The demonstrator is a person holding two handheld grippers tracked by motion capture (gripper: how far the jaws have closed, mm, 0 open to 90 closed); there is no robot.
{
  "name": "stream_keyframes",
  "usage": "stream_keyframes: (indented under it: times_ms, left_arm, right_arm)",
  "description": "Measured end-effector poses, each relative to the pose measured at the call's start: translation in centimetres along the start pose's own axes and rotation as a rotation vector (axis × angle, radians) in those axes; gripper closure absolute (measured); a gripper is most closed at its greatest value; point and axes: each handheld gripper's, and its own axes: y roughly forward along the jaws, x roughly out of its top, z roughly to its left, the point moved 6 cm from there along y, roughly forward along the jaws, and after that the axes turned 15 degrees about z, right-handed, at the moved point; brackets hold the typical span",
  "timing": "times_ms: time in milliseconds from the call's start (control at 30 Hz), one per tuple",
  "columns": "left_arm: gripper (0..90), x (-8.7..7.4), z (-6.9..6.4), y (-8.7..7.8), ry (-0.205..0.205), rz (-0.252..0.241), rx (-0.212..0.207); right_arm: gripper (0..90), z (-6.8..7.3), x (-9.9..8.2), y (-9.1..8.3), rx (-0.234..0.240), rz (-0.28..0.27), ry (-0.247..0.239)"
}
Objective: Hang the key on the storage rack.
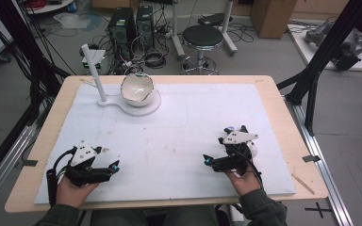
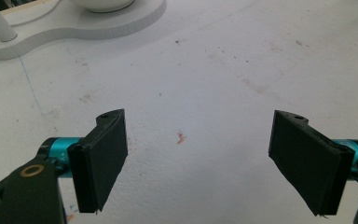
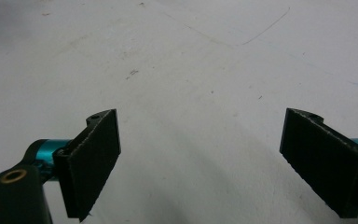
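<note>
- The left gripper (image 1: pixel 115 165) rests low on the near left part of the white board (image 1: pixel 193 127); its jaws stand wide apart with nothing between them.
- The right gripper (image 1: pixel 207 161) rests on the near right part of the board, jaws also wide, holding nothing.
- Far from both, at the back left, a white bowl (image 1: pixel 137 89) sits tilted on a white stand (image 1: pixel 122 104) beside an upright white post (image 1: pixel 93 73).

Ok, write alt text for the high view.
A person's hands rest two open grippers, left and right, on a white board covering a wooden table, holding nothing. At the far left of the board a bowl sits on a white stand with a post.
</note>
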Motion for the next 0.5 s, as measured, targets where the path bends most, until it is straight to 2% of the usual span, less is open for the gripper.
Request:
stream_keyframes:
  times_ms: [500]
  left_arm:
    - [19.8,0.09,-0.09,-0.08,0.007,-0.007,-0.003]
  right_arm:
    - [11.5,0.09,-0.16,-0.21,0.005,-0.004,0.004]
